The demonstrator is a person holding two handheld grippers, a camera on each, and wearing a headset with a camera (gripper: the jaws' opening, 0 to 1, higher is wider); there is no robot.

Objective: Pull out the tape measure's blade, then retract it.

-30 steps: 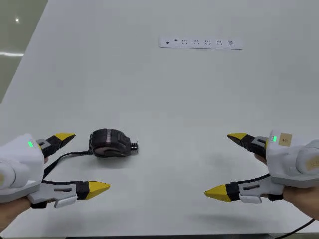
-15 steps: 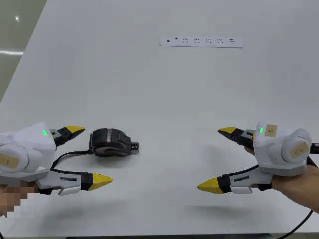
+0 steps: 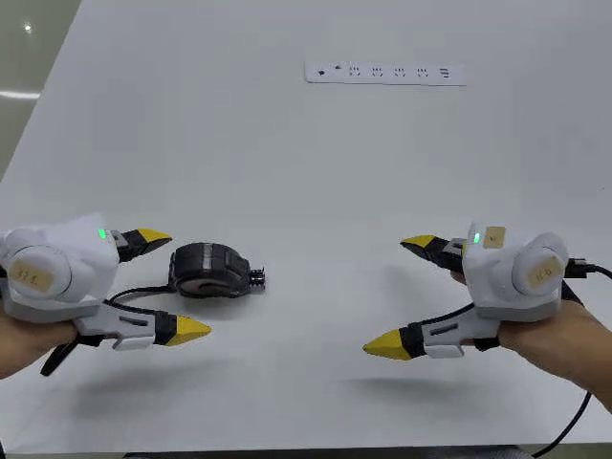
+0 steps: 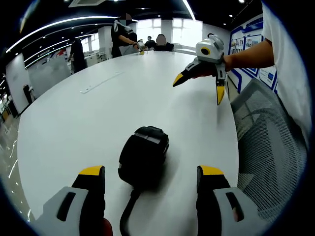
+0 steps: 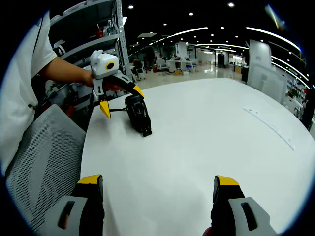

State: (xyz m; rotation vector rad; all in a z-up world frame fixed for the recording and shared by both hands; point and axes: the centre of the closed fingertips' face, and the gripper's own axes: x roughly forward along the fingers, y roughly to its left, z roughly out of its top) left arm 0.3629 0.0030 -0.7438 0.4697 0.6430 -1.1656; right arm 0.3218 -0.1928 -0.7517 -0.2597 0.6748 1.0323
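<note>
We saw the tape measure (image 3: 208,273) sitting on the white bench (image 3: 287,163), left of centre and near the front edge, with its blade wound in. Its long axis ran left to right across the bench: the rounded back of the case faced the left gripper (image 3: 186,282), and the small blade hook (image 3: 257,279) stuck out of the other end, pointing towards the right gripper (image 3: 384,296). A black cord (image 3: 134,296) trailed from the back of the case past the left gripper.

The left gripper was much the nearer. Its jaws stood wide apart and held nothing. In the left gripper view the case sat just ahead of them, centred in the gap and touching neither. The right gripper's jaws were likewise spread and empty, over bare bench well apart from the hook and aimed roughly back along the case's axis.

We judged that nothing of the task was yet done. As we read it, the left jaws had only to advance a little and close across the case to pin it. The right had to cross the open stretch, nip the hook and draw away along that same axis. The hook was small and low, so we expected that pinch to need the most care
</note>
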